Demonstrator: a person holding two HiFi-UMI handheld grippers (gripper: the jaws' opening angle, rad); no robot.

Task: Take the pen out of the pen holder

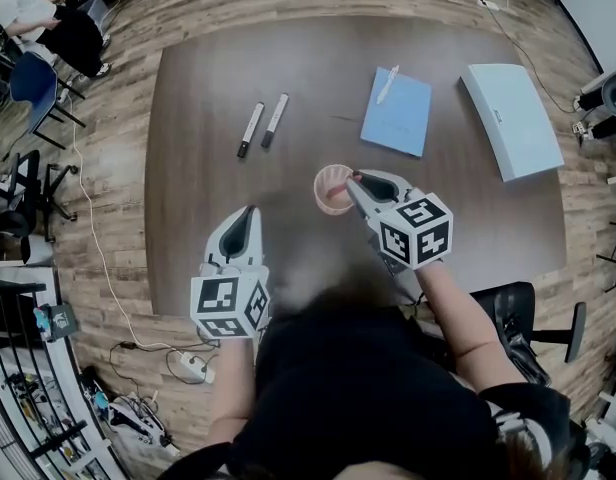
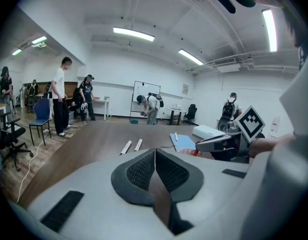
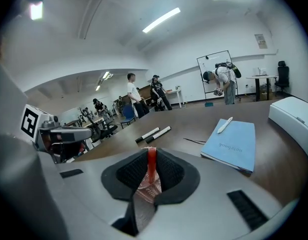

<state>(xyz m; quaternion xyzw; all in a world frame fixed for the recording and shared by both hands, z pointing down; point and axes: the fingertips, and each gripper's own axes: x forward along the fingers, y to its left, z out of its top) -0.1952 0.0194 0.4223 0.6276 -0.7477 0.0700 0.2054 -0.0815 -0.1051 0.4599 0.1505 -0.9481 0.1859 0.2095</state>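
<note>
A pink see-through pen holder (image 1: 331, 190) stands mid-table, a little toward me. My right gripper (image 1: 356, 179) reaches over its right rim. In the right gripper view the gripper (image 3: 151, 153) is shut on a red pen (image 3: 151, 165); the pen stands upright between the dark pads, with the pen holder (image 3: 145, 190) just beneath. My left gripper (image 1: 250, 211) rests shut and empty over bare table to the holder's left. In its own view the left gripper (image 2: 155, 154) has its pads pressed together, and the right gripper (image 2: 229, 143) shows at the right.
Two black-and-white markers (image 1: 250, 130) (image 1: 275, 120) lie at the far left of the brown table (image 1: 188, 198). A blue notebook (image 1: 398, 111) with a white pen (image 1: 388, 83) on it lies far right, beside a white box (image 1: 511, 118). People and chairs stand beyond the table.
</note>
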